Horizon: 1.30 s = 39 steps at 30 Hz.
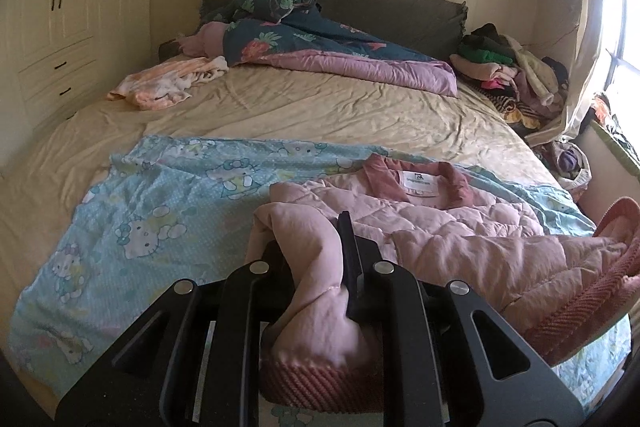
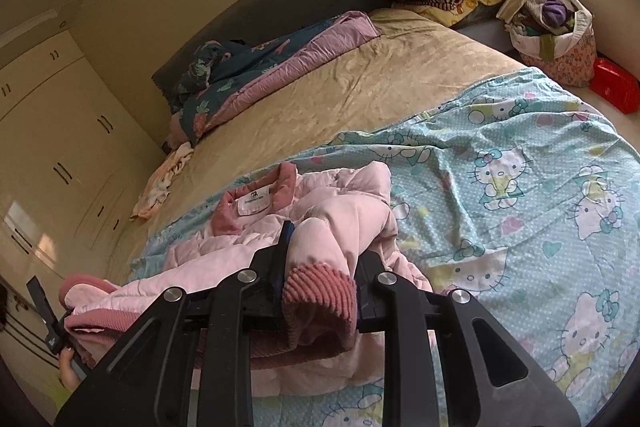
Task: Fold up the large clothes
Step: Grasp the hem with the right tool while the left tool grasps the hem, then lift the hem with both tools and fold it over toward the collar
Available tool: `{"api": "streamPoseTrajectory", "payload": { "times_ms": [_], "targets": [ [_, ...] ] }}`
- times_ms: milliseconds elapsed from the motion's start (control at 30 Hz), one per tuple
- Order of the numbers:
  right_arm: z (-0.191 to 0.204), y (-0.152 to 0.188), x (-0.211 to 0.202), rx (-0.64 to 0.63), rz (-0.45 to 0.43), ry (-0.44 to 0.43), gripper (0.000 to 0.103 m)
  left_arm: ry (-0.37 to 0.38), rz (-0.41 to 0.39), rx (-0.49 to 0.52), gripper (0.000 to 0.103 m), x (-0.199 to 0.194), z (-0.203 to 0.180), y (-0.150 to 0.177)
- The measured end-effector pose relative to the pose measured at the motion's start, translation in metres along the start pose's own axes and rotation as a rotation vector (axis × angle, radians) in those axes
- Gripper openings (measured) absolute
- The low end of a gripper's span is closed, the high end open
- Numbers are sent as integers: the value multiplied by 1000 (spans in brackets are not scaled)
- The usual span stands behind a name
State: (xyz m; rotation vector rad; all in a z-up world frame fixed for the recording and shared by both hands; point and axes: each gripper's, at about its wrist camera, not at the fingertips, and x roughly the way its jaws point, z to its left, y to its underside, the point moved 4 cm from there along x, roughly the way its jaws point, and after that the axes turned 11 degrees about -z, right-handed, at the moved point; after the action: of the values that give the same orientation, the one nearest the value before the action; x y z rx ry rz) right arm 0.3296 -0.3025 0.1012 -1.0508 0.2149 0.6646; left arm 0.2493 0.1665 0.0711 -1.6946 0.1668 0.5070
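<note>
A pink quilted jacket [image 1: 448,219] with a darker ribbed collar and cuffs lies on a light blue cartoon-cat sheet [image 1: 160,203] at the near end of the bed. My left gripper [image 1: 316,255] is shut on the jacket's left sleeve near its ribbed cuff [image 1: 316,379]. My right gripper [image 2: 320,259] is shut on the other sleeve, with its ribbed cuff [image 2: 320,291] bunched between the fingers. The jacket [image 2: 224,267] shows in the right wrist view with its collar and label facing up. The left gripper [image 2: 48,319] shows at the left edge of that view.
The beige bed [image 1: 320,111] carries a dark floral quilt [image 1: 320,43] and a peach garment [image 1: 168,87] near the headboard. A pile of clothes [image 1: 508,67] sits at the far right corner. A fabric basket [image 2: 556,39] and a red box [image 2: 614,85] stand beside the bed. Wardrobes [image 1: 68,11] line the left wall.
</note>
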Motion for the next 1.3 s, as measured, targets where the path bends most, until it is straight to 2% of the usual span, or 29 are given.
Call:
{"api": "streamPoseTrajectory", "payload": {
  "times_ms": [267, 367, 433, 533, 667, 800, 933, 1133, 1300],
  "targets": [
    [-12, -9, 27, 107, 36, -57, 29, -12, 18, 2, 10, 20, 0, -1],
    [-13, -13, 35, 145, 50, -95, 38, -17, 23, 0, 10, 26, 1, 0],
    [-12, -14, 39, 168, 56, -119, 49, -20, 27, -2, 10, 31, 0, 1],
    [-10, -17, 45, 173, 57, -146, 58, -21, 27, 0, 10, 34, 0, 2],
    [-8, -20, 51, 174, 48, -167, 63, -14, 26, -9, 10, 37, 0, 2],
    [-7, -19, 54, 185, 31, -205, 79, -5, 23, -17, 10, 42, 0, 2],
    [-7, -19, 53, 191, 6, -238, 87, 0, 20, -19, 10, 43, 1, 1],
    [-9, -17, 48, 180, -37, -266, 93, 13, 14, -20, 10, 43, -1, 0],
    [-11, -6, 48, 138, -22, -231, 93, 14, 12, -19, 13, 42, -3, -1]
  ]
}}
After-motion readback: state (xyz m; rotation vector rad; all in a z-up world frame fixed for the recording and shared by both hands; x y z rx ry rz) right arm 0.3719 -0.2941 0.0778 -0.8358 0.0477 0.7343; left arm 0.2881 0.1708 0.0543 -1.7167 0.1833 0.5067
